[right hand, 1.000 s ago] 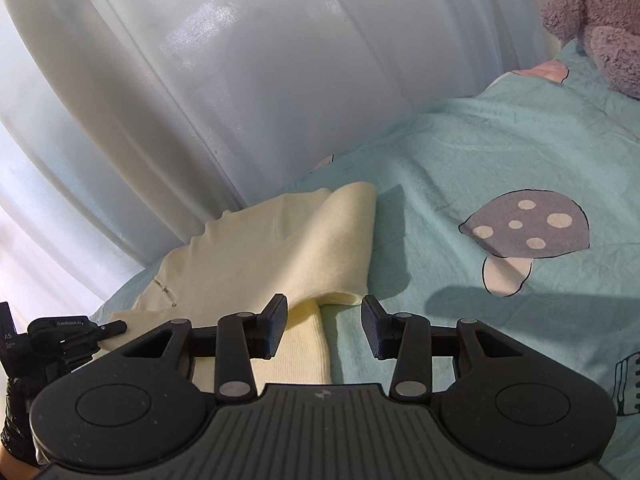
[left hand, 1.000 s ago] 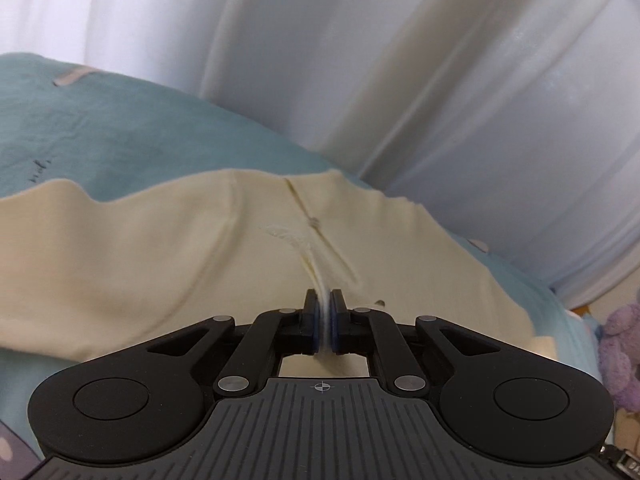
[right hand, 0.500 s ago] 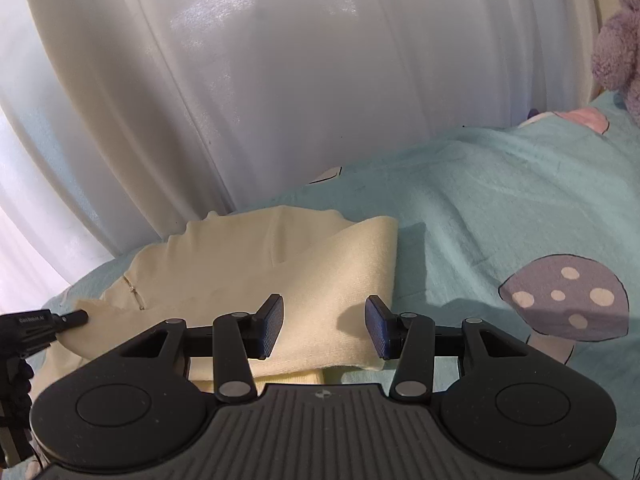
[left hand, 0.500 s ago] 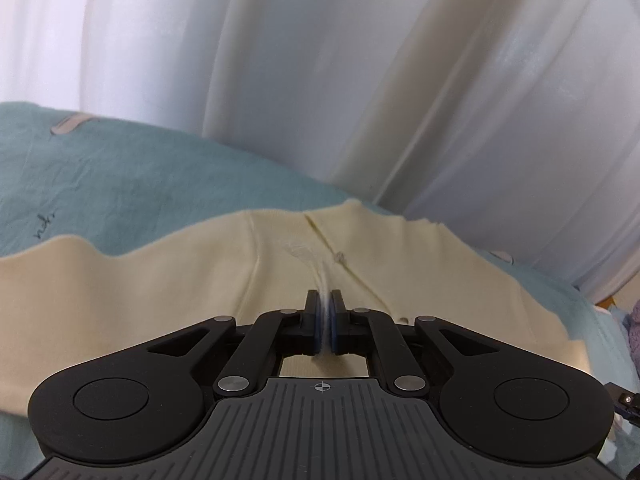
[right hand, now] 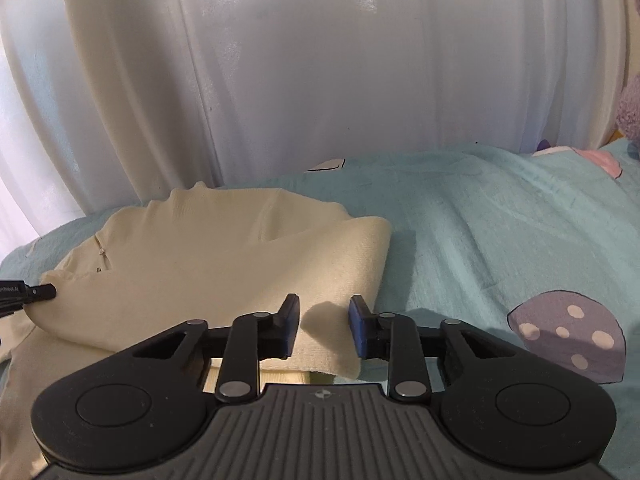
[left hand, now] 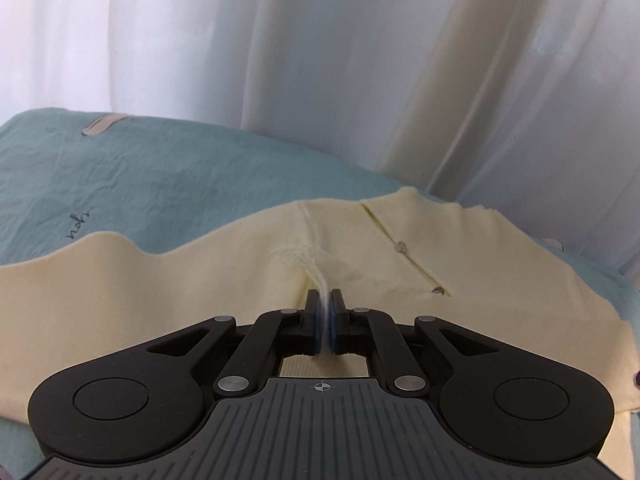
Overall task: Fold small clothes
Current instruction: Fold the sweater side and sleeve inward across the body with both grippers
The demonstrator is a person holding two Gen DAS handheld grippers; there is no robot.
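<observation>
Lying on the teal bedsheet [right hand: 480, 240] just in front of the white curtain [right hand: 320, 80], the cream knit top [right hand: 200, 280] looks light, soft and floppy; it should drape and stretch, so hems, seams or doubled edges seem the best holds. The left tool [left hand: 325, 312] is clenched on a thin pinch of the knit near its button placket [left hand: 416, 268]. The right tool [right hand: 324, 324] stands released, its fingers astride the top's folded corner, nearest the mushroom print [right hand: 568, 340].
</observation>
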